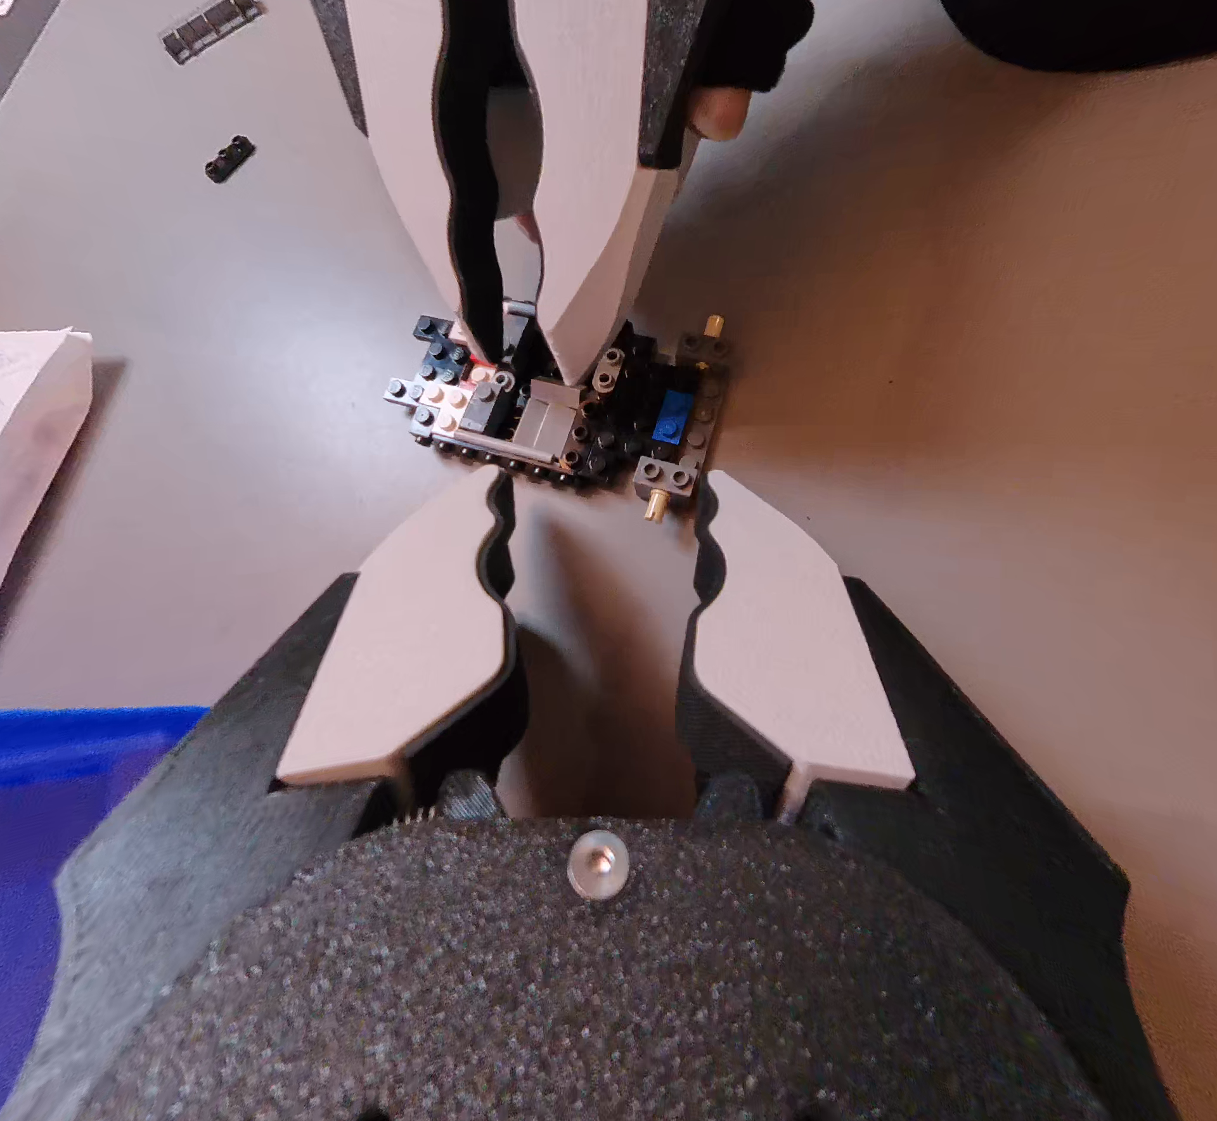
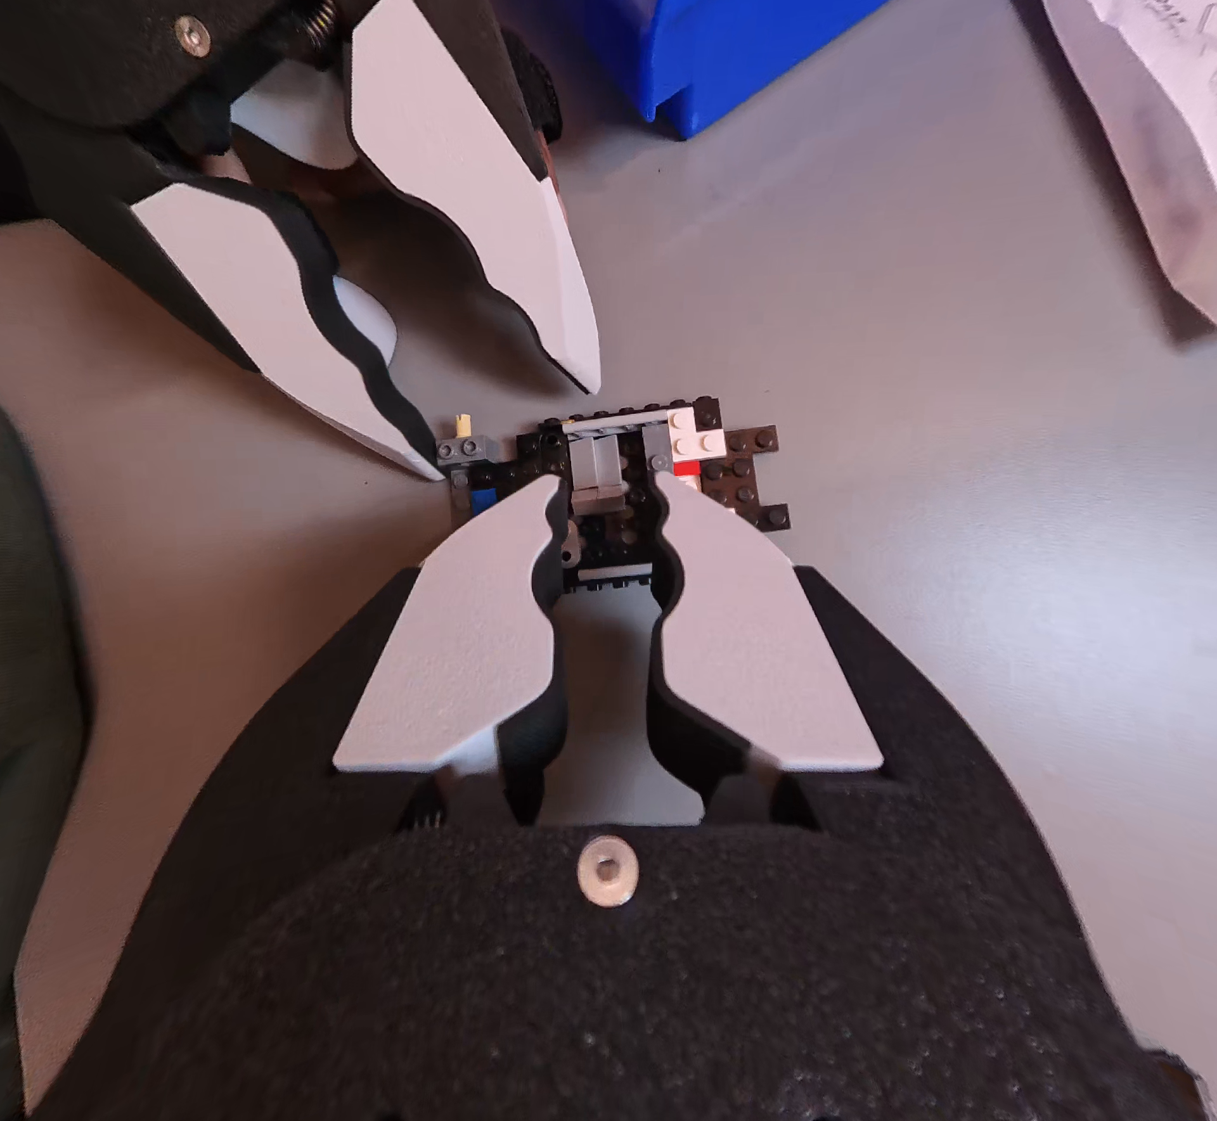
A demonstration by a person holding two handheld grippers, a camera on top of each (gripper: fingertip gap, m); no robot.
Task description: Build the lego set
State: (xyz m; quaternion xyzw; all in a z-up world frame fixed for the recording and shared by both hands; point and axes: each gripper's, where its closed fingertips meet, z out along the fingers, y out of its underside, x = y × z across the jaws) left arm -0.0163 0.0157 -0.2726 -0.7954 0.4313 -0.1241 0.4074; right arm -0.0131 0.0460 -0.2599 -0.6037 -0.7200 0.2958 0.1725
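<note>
Resting on the grey surface (image 1: 922,365), a small brick model (image 1: 560,411) of mostly black plates (with white, red, grey and blue pieces) lay between the two claws. The left claw (image 1: 602,480) stood with its fingers wide apart, their tips just at the near edge of the model, one tip beside a grey brick with a tan pin (image 1: 665,484). The right claw (image 2: 609,484) came from the opposite side; its fingers were partly apart, not clamped on anything I could see, and their tips sat over the middle of the model, on either side of a grey sloped piece (image 2: 596,464). Beyond the left claw lay a loose black brick (image 1: 230,158) and a strip of dark pieces (image 1: 211,23). A blue bin (image 2: 757,3) and a paper bag (image 2: 1146,102) were farther from the right claw.
</note>
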